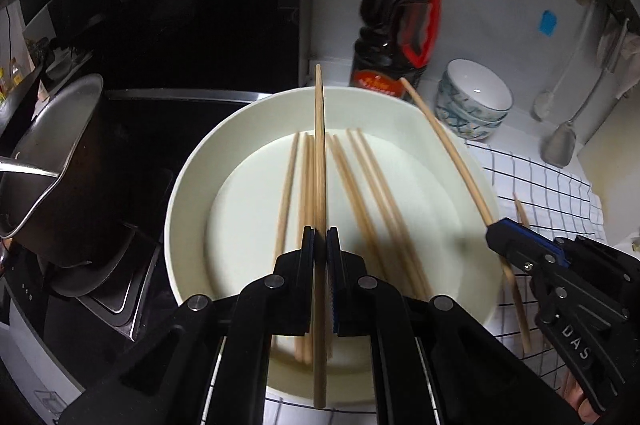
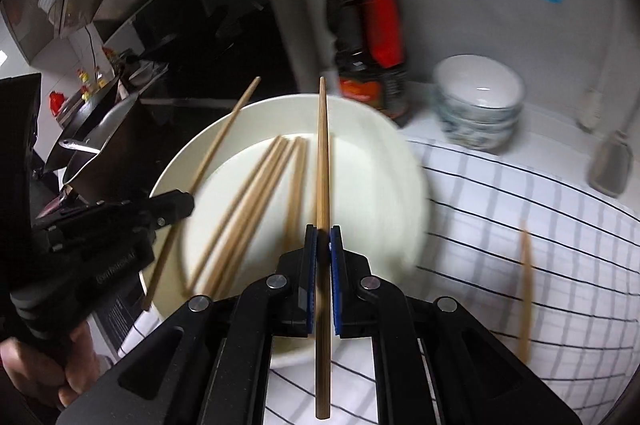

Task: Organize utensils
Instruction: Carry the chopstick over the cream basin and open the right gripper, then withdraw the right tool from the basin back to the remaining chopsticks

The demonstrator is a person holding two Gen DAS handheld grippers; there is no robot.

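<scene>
My left gripper (image 1: 320,237) is shut on a wooden chopstick (image 1: 319,145) that points forward over a white plate (image 1: 192,185). Several more chopsticks (image 1: 360,185) lie in the plate. At the right of the left wrist view, my right gripper (image 1: 496,229) is shut on another chopstick (image 1: 440,141) above the plate's right rim. In the right wrist view the right gripper (image 2: 323,233) clamps its chopstick (image 2: 322,153) over the plate (image 2: 384,129). There the left gripper (image 2: 180,205) holds its chopstick (image 2: 224,133) at the left. One loose chopstick (image 2: 527,285) lies on the checked cloth (image 2: 520,209).
A dark sauce bottle (image 1: 394,25) and stacked patterned bowls (image 1: 472,101) stand behind the plate by the wall. A metal pot (image 1: 52,165) sits on the black stove to the left. A spatula (image 2: 610,161) hangs at the right wall. A hand (image 2: 76,361) grips the left tool.
</scene>
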